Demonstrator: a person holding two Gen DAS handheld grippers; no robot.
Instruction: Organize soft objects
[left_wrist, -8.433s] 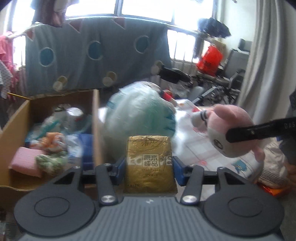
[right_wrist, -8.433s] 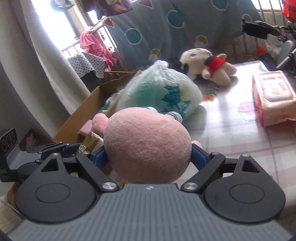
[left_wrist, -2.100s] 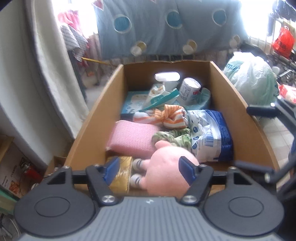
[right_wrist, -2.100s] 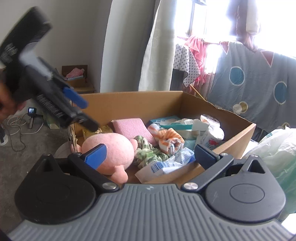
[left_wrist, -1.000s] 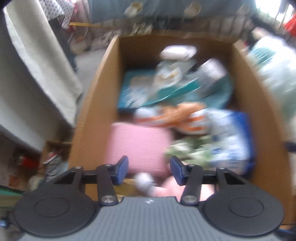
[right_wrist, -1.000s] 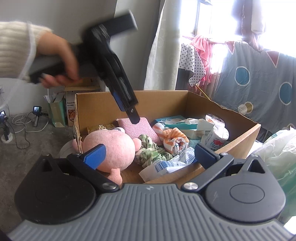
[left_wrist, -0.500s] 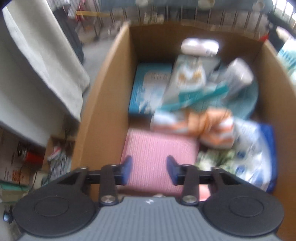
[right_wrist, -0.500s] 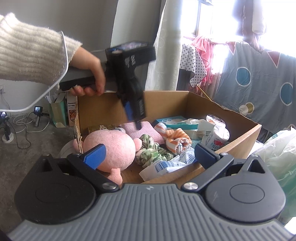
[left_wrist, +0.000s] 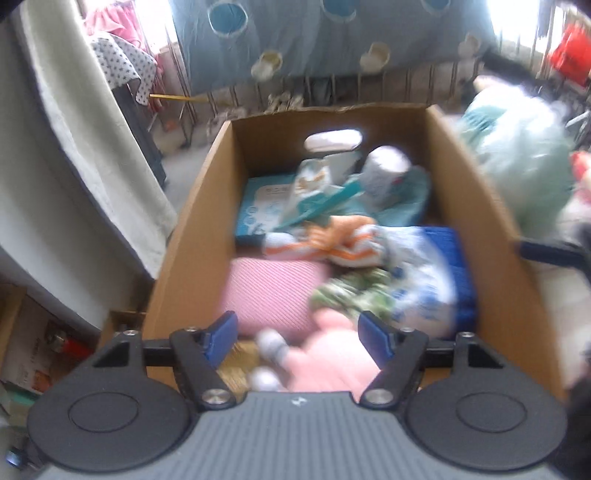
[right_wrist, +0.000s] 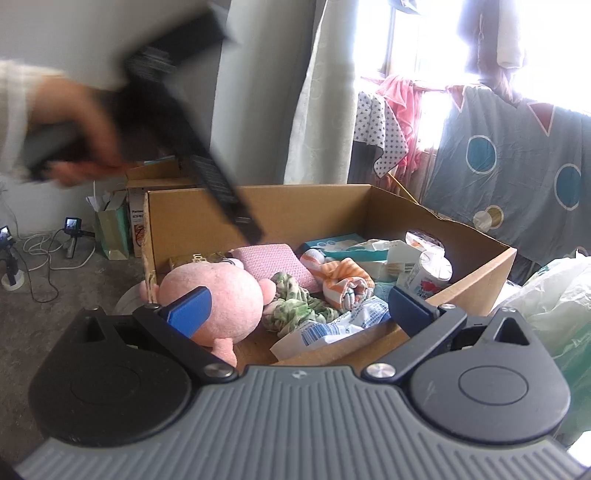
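Pink plush toy (right_wrist: 218, 295): lying in the near corner of the cardboard box (right_wrist: 295, 210), round head toward me, nothing gripping it.
Box contents: beside the plush, deeper into the box, I see a pink knitted pad (right_wrist: 273, 262), a green patterned cloth (right_wrist: 295, 306), an orange striped cloth (right_wrist: 343, 280) and a blue-and-white plastic pack (left_wrist: 428, 280); paper packs and a small white tub (right_wrist: 428, 273) sit at the box's far end.
Left gripper (left_wrist: 299, 336): my left hand (right_wrist: 81, 147) holds it above the box's near end, tilted down over the plush; its jaws have just been opening and now stand spread, empty.
Right gripper (right_wrist: 295, 306): beside the box's long wall, jaws spread wide, holding nothing.
Outside the box: a pale green plastic bag (left_wrist: 517, 166) rests against its right wall.
Picture quality: left view blurred.
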